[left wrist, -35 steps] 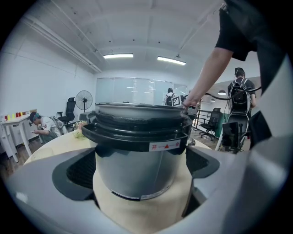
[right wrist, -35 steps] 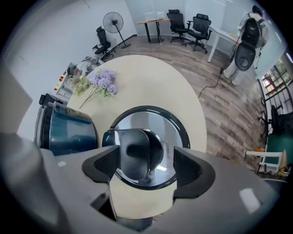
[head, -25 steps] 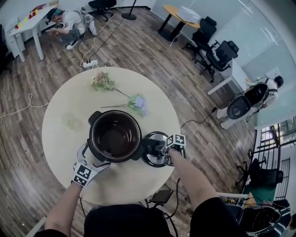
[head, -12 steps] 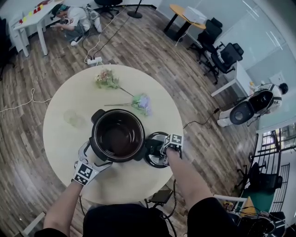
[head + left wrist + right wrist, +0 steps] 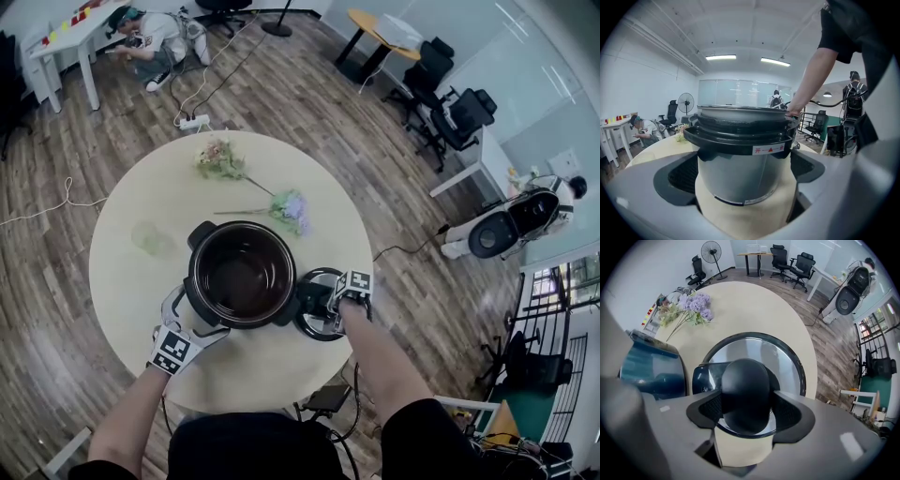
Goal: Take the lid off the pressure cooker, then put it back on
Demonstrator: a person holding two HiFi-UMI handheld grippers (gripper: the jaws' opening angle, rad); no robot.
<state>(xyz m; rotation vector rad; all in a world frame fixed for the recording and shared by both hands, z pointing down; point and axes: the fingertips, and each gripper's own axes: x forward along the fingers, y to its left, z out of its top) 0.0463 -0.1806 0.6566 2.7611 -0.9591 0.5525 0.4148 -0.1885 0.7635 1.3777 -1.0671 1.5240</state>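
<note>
The pressure cooker pot [image 5: 192,274] stands open at the table's near middle, dark inside. Its round lid [image 5: 314,330] lies flat on the table just right of the pot. My right gripper [image 5: 328,309] points straight down over the lid. In the right gripper view the lid's black knob [image 5: 745,390] sits between the jaws of my right gripper [image 5: 746,411]. They are closing and all but touch it. My left gripper [image 5: 195,319] rests at the pot's near-left side. In the left gripper view its jaws [image 5: 743,180] stand wide, with the pot's steel wall [image 5: 740,173] between and just beyond them.
The round beige table [image 5: 141,197] holds a bunch of pale flowers [image 5: 217,159], a purple bunch [image 5: 289,208] and a faint clear object [image 5: 148,239]. The table's edge runs close to the lid on the right. Beyond are wood floor, office chairs [image 5: 450,112] and a crouching person [image 5: 141,33].
Only the head view has shifted a little. Pot, lid and both grippers keep their places.
</note>
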